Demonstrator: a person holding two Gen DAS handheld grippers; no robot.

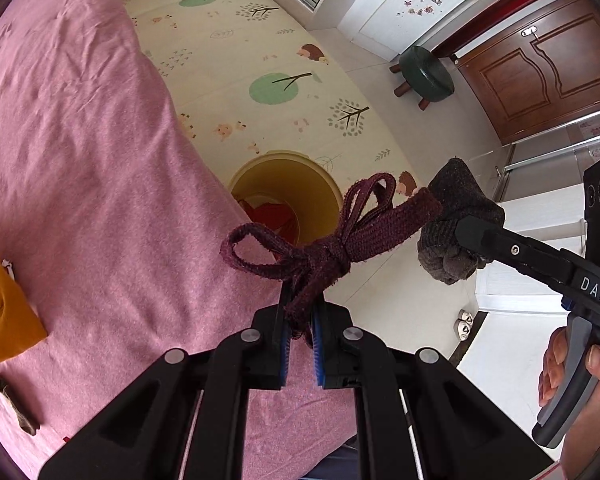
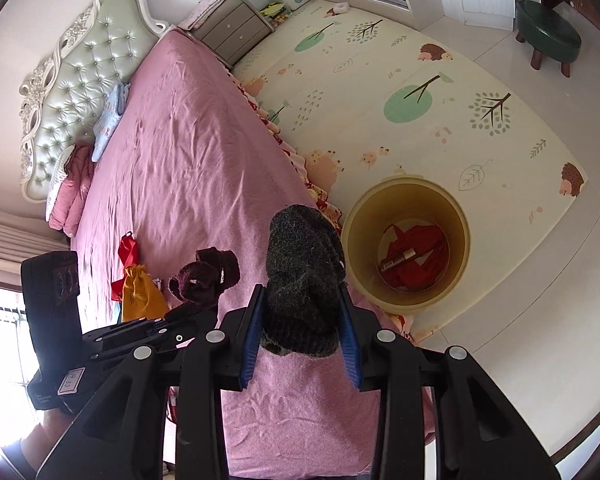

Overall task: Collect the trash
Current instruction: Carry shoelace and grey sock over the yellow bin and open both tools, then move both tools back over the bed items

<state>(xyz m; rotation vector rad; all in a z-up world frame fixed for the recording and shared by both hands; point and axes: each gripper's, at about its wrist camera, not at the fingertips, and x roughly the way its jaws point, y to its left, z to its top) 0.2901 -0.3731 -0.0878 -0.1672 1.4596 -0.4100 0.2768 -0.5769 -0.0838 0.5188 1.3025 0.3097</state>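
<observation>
My left gripper (image 1: 300,320) is shut on a knotted maroon fabric strap (image 1: 328,240), held above the bed's edge; the same strap (image 2: 204,276) and left gripper (image 2: 188,312) show in the right wrist view. My right gripper (image 2: 300,320) is shut on a dark grey woolly bundle (image 2: 304,272), which also appears as the grey bundle (image 1: 456,216) at the right gripper (image 1: 472,240) in the left wrist view. A yellow bin (image 1: 324,196) stands on the floor beside the bed, with red cloth (image 2: 416,256) inside the bin (image 2: 460,208).
The pink bed (image 2: 188,152) carries an orange pouch (image 2: 140,296) with a red ribbon (image 2: 128,248), and a small brown scrap (image 1: 16,404). A patterned play mat (image 2: 420,92), green stool (image 2: 548,36) and nightstand (image 2: 232,32) stand beyond. A hand (image 1: 580,364) grips the right handle.
</observation>
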